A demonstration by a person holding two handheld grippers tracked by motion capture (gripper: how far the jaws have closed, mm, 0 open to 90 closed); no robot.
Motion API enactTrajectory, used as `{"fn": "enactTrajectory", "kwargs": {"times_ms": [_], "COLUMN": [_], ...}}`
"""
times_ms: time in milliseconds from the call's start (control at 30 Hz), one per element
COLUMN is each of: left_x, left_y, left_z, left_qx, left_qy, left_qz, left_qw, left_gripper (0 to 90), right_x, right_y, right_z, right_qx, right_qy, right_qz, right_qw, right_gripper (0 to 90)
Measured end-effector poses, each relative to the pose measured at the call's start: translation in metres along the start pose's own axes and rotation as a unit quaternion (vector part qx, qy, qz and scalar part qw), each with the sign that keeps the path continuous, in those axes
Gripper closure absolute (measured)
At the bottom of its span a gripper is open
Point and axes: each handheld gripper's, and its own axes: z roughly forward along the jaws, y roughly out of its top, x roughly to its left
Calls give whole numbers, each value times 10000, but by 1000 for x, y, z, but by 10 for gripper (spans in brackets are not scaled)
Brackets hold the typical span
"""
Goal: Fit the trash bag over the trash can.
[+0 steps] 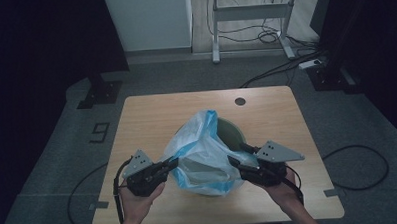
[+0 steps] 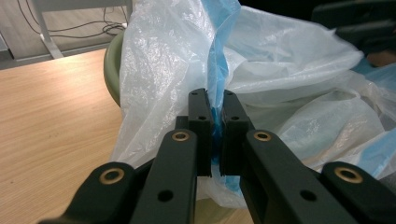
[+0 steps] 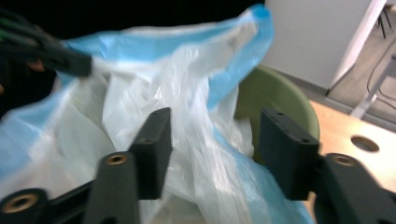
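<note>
1. Broadly, the pale wooden counter (image 1: 151,113) carries a round olive-green plastic bin (image 1: 232,133) near its six o'clock edge.
2. Draped over the bin, the thin white-and-blue plastic bag (image 1: 203,152) is stretched sideways, apparently to open its mouth around the rim.
3. At nine o'clock of the bag, the left claw (image 1: 172,163) pinches its blue hem tight.
4. At three o'clock, the right claw (image 1: 234,162) stands half wide, with film between its jaws but unpinched.

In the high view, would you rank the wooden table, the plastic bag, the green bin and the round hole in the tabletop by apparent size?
1. wooden table
2. plastic bag
3. green bin, though the bag hides most of it, so this rank is unsure
4. round hole
</note>
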Motion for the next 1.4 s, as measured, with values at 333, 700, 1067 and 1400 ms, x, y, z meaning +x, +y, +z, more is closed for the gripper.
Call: {"fn": "enactTrajectory", "kwargs": {"times_ms": [333,700,1067,1400], "left_x": [3,23,50,63], "left_y": [-3,3,-10,-24], "left_z": [-3,-8,8,14], "left_qx": [-187,-306,-145,-31], "left_qy": [147,423,234,59], "left_qz": [-77,-219,-785,-1065], "left_qw": [9997,9984,9965,9943], "left_gripper": [862,863,862,860], "right_x": [-7,-38,-80,-94], "right_y": [-5,4,-25,-60], "right_z": [-2,-1,24,43], "right_qx": [49,-615,-224,139], "right_qy": [-369,-1339,-1336,-927], "right_qz": [26,518,1510,2129], "right_qw": [9993,9877,9792,9726], "right_gripper": [851,856,846,861]}}
